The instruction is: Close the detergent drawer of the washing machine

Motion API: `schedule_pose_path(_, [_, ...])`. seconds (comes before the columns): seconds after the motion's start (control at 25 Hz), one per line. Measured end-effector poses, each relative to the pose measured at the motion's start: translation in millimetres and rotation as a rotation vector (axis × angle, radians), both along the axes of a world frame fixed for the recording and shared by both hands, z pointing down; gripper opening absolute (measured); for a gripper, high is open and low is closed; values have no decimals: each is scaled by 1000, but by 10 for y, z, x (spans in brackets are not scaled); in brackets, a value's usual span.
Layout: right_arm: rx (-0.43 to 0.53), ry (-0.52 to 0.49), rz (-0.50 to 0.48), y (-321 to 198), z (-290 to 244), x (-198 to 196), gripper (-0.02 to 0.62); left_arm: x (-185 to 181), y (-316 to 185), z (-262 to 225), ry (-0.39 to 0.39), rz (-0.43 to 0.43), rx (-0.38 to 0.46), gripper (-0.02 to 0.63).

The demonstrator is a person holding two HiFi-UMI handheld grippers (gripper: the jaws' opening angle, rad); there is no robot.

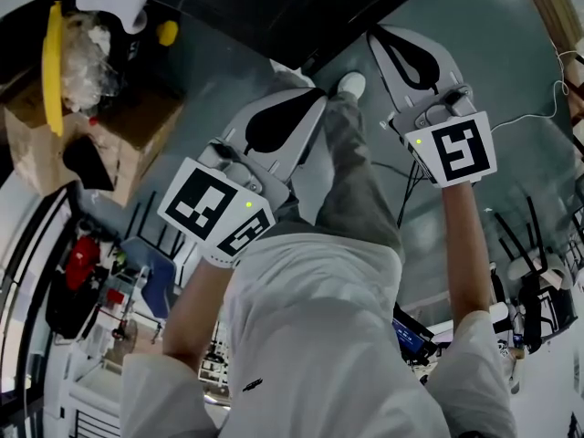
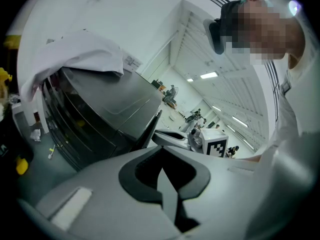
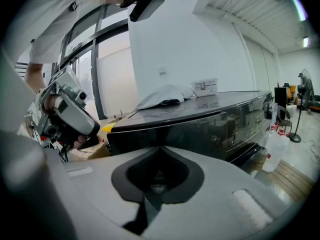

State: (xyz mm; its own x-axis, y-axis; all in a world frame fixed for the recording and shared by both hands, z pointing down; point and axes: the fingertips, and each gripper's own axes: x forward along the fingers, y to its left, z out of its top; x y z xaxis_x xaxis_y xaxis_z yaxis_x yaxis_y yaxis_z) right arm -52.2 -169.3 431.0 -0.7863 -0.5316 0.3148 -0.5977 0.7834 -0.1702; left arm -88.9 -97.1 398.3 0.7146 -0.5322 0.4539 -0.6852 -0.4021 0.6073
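The dark washing machine [image 1: 274, 7] fills the top of the head view, beyond my feet. My left gripper [image 1: 318, 95] and right gripper [image 1: 374, 33] are held out in front of me, both pointing toward it and apart from it. In the left gripper view the machine [image 2: 100, 109] stands to the left of the left gripper [image 2: 161, 146], whose jaws meet with nothing between them. A dark panel [image 2: 152, 126] juts out at the machine's near corner. In the right gripper view the machine [image 3: 200, 119] lies just beyond the right gripper [image 3: 159, 146], which is shut and empty. I cannot pick out the detergent drawer.
A white cloth [image 2: 80, 54] lies on the machine's top, with a small box [image 3: 205, 86] beside it. A cardboard box [image 1: 100, 135] with plastic and a yellow rim stands at the left. A white bottle [image 3: 274, 149] stands on the floor; cables [image 1: 538, 108] trail at the right.
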Motion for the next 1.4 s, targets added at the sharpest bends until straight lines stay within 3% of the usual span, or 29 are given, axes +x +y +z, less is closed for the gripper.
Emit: schedule_pose_path(1.4, [-36,-13,-7,-79,-4,-68,6,-52,-64,54,22,30,-21,17])
